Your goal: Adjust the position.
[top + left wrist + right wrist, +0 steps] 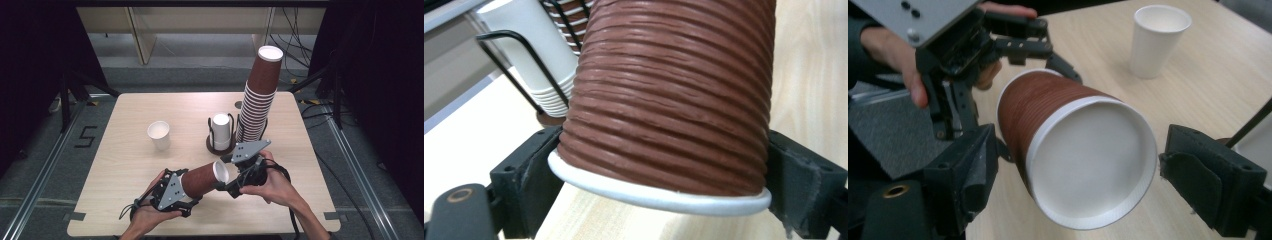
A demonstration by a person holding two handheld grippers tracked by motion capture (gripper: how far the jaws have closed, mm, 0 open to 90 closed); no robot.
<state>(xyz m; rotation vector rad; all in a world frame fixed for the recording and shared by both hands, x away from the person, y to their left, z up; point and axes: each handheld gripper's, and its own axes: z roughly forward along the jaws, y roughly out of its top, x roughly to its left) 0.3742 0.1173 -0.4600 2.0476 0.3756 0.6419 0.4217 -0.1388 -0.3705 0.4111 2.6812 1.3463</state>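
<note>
Bench [125, 195]: pale wood, square, seen from the high view.

Tall stack of brown ribbed cups [259, 97], upside down, leaning, at the far right of the bench. Just left of it a black wire holder [211, 131] with a short stack of white cups [221, 131], also upside down. Further left, one white cup [159, 135] stands upright, alone, well apart from the holder.

Brown cup [202, 178] held above the near bench edge, lying roughly level, between both hands.

Left claw [187, 192]: clamped on the brown cup [674, 100] near its white rim; both jaws press the ribbed wall in the left gripper view.

Right claw [227, 180]: jaws spread wide either side of the cup's white end [1093, 165]. In the right gripper view one jaw sits beside the wall, the other stands just clear; no grip.
</note>
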